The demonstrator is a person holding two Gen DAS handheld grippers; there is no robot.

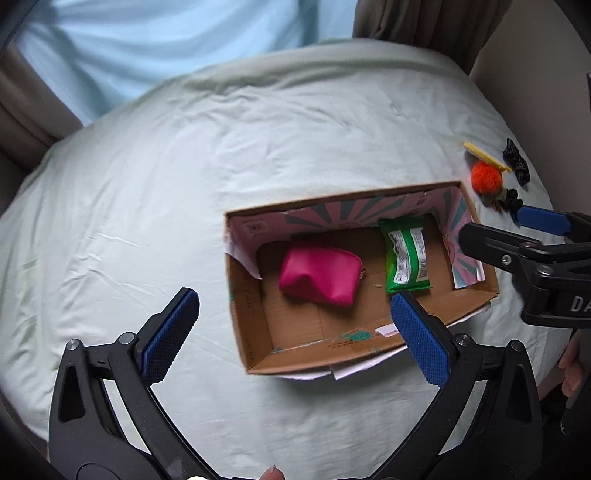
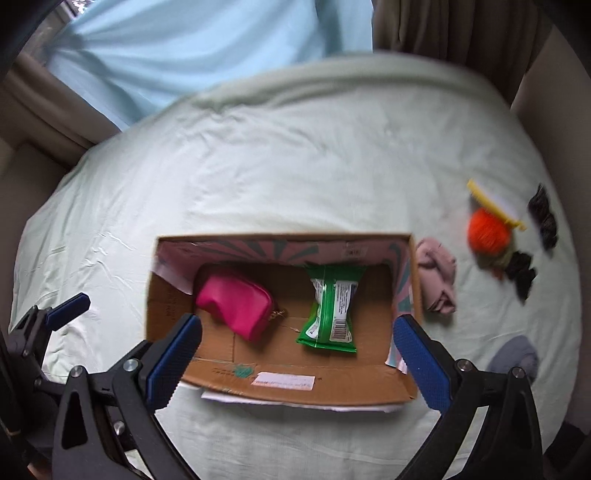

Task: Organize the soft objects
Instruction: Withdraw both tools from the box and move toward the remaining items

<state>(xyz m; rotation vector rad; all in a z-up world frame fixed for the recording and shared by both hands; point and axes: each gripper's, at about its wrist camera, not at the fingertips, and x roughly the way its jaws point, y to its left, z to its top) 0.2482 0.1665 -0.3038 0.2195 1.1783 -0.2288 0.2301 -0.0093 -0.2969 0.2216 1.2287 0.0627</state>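
An open cardboard box [image 1: 251, 325] [image 2: 295, 391] lies on the bed. Inside are a pink pouch [image 1: 319, 275] [image 2: 236, 302] and a green wipes pack [image 1: 406, 256] [image 2: 332, 306]. My left gripper [image 1: 295, 336] is open and empty, above the box's near left part. My right gripper [image 2: 297, 358] is open and empty over the box's near edge; it also shows at the right of the left wrist view [image 1: 491, 229]. Right of the box lie a pink cloth [image 2: 437, 275], an orange pompom [image 1: 487, 178] [image 2: 487, 230], a yellow comb [image 1: 485, 157] [image 2: 495, 201], black fabric pieces [image 1: 517, 162] [image 2: 543, 216] and a grey cloth [image 2: 515, 358].
The pale green bedsheet [image 1: 147, 206] [image 2: 295, 155] covers the bed. A light blue curtain [image 1: 147, 40] and brown drapes [image 2: 443, 26] hang beyond the far edge. The left gripper's fingers [image 2: 68, 306] show at the left of the right wrist view.
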